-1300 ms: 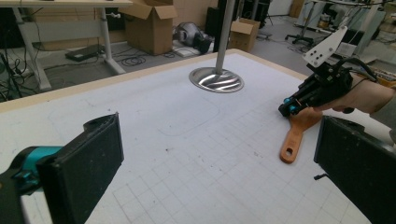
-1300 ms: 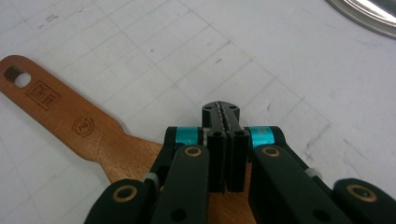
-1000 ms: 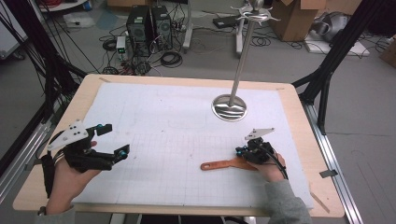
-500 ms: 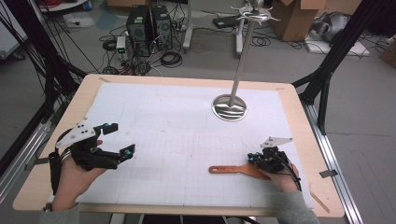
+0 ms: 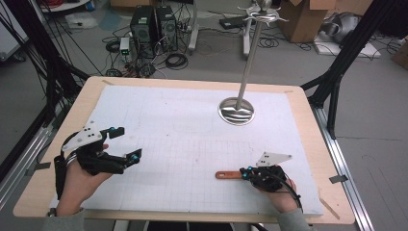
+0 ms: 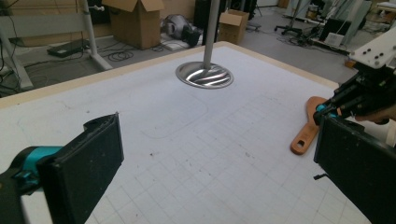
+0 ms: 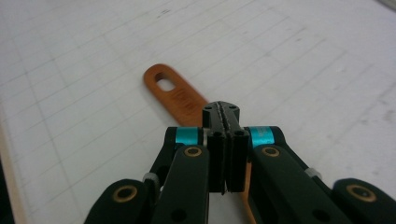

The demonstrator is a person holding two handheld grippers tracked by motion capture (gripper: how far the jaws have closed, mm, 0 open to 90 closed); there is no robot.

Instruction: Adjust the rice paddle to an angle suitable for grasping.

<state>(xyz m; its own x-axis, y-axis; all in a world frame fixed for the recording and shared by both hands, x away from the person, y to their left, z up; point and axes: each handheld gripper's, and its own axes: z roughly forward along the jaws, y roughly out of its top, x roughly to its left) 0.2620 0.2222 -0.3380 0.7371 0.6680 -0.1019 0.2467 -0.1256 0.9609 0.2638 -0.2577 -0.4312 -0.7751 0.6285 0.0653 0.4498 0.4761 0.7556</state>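
Observation:
A brown wooden spatula (image 5: 228,174) lies flat on the white gridded mat (image 5: 183,144) at the front right, its handle with the hanging hole pointing left. My right gripper (image 5: 246,173) is shut, its jaws pressed together with nothing between them. In the right gripper view the tips (image 7: 222,112) sit right over the spatula (image 7: 175,95), which runs on beneath them; whether they press on it I cannot tell. My left gripper (image 5: 129,142) hovers open at the front left with nothing between its jaws. From the left gripper view (image 6: 210,163) the spatula (image 6: 306,133) lies far to the right.
A metal stand with a round shiny base (image 5: 236,111) and a tall pole rises at the back right of the mat; its base (image 6: 204,74) also appears in the left gripper view. The wooden table edge (image 5: 332,192) runs close to my right hand. Cables and boxes lie on the floor beyond.
My right gripper has slid to the right toward the table edge, and the spatula has moved right with it. The left gripper has barely shifted.

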